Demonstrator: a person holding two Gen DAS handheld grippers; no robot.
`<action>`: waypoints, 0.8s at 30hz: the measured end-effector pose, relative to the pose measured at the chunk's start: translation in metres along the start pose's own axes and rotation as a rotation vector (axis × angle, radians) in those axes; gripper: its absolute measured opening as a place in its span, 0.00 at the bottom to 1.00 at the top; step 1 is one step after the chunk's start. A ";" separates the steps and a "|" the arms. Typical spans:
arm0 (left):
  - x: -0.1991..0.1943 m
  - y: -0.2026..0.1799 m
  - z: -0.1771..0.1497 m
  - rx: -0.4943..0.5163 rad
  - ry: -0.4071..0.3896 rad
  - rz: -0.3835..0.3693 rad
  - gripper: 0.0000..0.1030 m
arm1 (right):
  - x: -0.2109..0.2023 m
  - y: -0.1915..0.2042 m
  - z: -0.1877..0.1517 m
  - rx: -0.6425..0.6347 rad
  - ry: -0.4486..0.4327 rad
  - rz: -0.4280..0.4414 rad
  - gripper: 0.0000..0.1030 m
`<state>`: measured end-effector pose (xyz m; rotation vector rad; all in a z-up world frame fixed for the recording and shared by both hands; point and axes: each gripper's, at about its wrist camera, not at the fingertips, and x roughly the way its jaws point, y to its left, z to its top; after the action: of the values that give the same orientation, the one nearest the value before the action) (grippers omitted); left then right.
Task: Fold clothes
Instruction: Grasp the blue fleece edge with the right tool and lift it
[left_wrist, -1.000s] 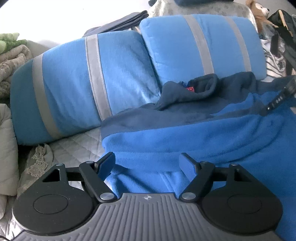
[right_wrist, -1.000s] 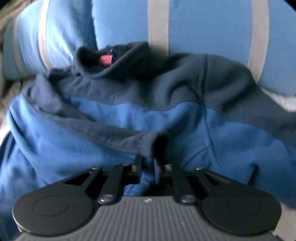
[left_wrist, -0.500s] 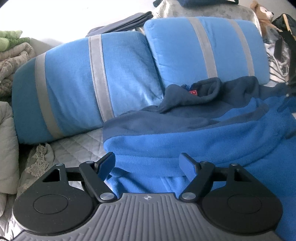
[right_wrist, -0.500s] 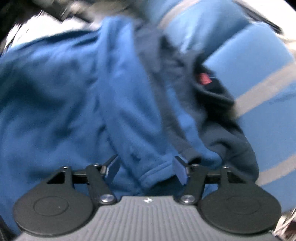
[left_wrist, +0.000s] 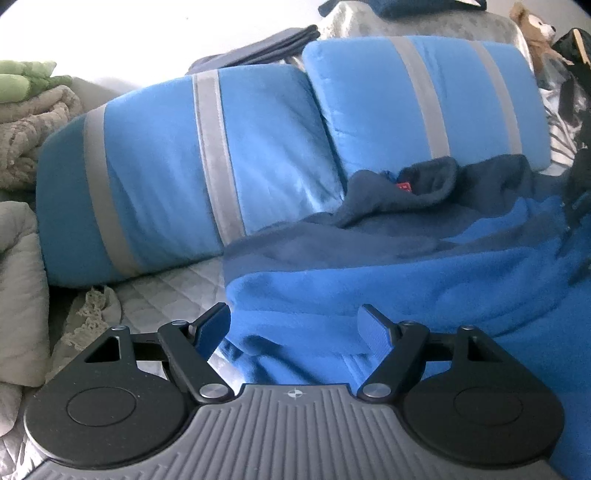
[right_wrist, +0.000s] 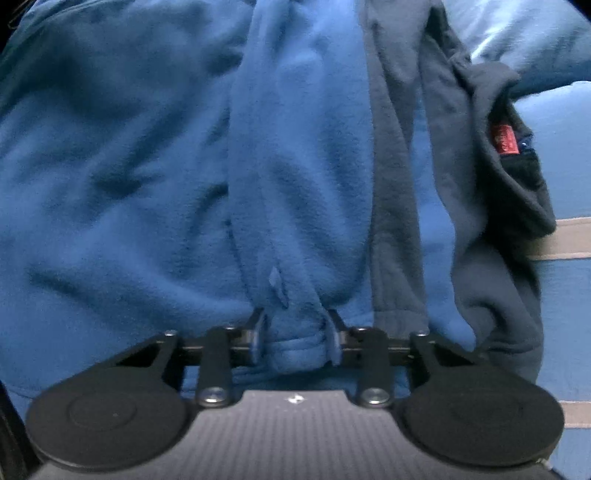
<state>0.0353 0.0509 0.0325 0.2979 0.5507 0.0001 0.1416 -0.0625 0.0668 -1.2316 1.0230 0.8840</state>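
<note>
A quilted grey bed cover (left_wrist: 173, 291) carries everything, and two big blue pillows with grey stripes (left_wrist: 184, 173) stand along its far side. Against them lies the blue fleece pullover (left_wrist: 388, 288), by far the largest thing in front of me: bright blue body, navy band across the shoulders, navy collar (left_wrist: 428, 181) with a small red tag propped on the nearer pillow's foot. It spreads from the middle of the left view out past the right edge.

My left gripper (left_wrist: 295, 326) hangs over the near left edge of the fleece with its fingers wide apart and nothing pressed between them; blue cloth lies under and ahead of the gap. To its left the bed cover is bare up to a lace-edged cloth (left_wrist: 88, 317) and some bunched beige bedding (left_wrist: 22, 288), so there is free room on that side.

My right gripper (right_wrist: 294, 339) points steeply down onto the garment. Its fingers (right_wrist: 257, 338) have just been closing and now pinch a raised fold of bright blue fleece, a seamed hem edge, which bulges between them. The navy collar runs off to the right of that grip, with the pillows just beyond.
</note>
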 end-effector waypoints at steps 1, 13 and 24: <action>0.000 0.001 0.000 -0.001 -0.002 0.007 0.74 | -0.002 0.002 0.001 -0.016 0.003 -0.002 0.24; -0.002 0.012 -0.001 -0.005 0.004 0.049 0.74 | -0.025 0.057 -0.019 -0.092 -0.054 -0.166 0.19; 0.011 0.007 -0.022 0.194 -0.006 0.074 0.73 | -0.091 -0.015 -0.003 -0.052 -0.074 -0.568 0.19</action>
<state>0.0340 0.0640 0.0112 0.5073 0.5342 0.0177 0.1264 -0.0665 0.1576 -1.4231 0.5435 0.5068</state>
